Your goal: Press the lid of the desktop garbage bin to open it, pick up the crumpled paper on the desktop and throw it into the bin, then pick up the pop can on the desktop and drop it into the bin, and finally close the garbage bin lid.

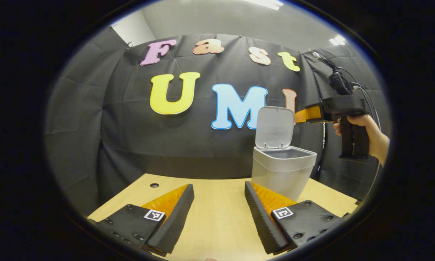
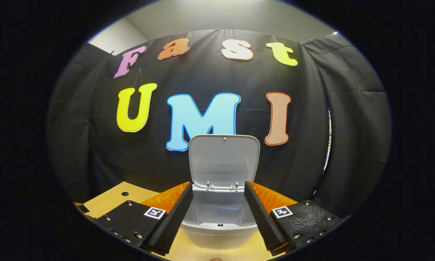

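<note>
Left gripper view: left gripper [image 1: 219, 214] at 6 o'clock, fingers spread, nothing between, over the table [image 1: 217, 224]. Bin [image 1: 282, 170] at 3 o'clock, lid [image 1: 274, 127] upright. Right gripper [image 1: 301, 115] in a hand [image 1: 366, 130] beside the lid; its state cannot be told.

Right gripper view: right gripper [image 2: 218, 214] released at 6 o'clock, empty, framing the open bin [image 2: 219, 224]; lid [image 2: 223, 161] at center.

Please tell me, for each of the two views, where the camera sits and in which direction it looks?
Left gripper view: rides on the left gripper, low over the table, facing the booth wall; bin ahead to its right with lid raised; its own open jaws at the bottom; the right gripper and a hand by the lid.
Right gripper view: rides on the right gripper, close to the bin, looking into it and at the lid; its own open jaws at the bottom.
Shared: bin, lid, table, wall.
</note>
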Motion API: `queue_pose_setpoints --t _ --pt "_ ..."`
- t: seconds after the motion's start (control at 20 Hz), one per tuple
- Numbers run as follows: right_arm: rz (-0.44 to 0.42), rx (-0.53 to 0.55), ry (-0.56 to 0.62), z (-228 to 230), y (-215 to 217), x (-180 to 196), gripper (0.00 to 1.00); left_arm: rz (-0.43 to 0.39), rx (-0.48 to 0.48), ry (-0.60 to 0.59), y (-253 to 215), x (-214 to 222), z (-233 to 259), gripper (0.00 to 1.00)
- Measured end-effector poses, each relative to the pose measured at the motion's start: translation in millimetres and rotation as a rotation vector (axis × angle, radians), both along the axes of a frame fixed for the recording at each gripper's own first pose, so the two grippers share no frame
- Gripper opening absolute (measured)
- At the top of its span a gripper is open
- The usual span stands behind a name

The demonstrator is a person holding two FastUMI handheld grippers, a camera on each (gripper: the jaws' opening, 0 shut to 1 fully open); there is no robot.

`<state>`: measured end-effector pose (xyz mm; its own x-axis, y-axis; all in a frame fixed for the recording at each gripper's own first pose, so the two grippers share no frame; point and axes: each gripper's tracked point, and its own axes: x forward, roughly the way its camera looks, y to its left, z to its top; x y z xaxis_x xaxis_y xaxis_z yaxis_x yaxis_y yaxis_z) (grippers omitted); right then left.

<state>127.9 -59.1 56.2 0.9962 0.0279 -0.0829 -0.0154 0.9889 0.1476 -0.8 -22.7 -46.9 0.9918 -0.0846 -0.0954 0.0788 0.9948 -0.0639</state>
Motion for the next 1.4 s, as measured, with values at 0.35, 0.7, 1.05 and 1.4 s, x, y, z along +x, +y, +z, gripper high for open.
queue_pose_setpoints --t 0.35,0.7,1.05,1.4 --pt "-0.04 0.069 0.03 16 -23 49 0.91 0.039 -0.004 -0.001 14 -1 0 0.94" --pt "-0.089 0.065 0.001 44 -36 90 0.9 0.08 -0.022 0.01 28 -5 -6 0.94" --pt "-0.102 0.037 -0.045 74 -32 121 0.9 0.102 -0.03 0.013 40 -8 -7 0.95" --pt "-0.133 -0.025 -0.064 81 -31 151 0.9 0.105 -0.048 0.015 41 -12 -7 0.95"
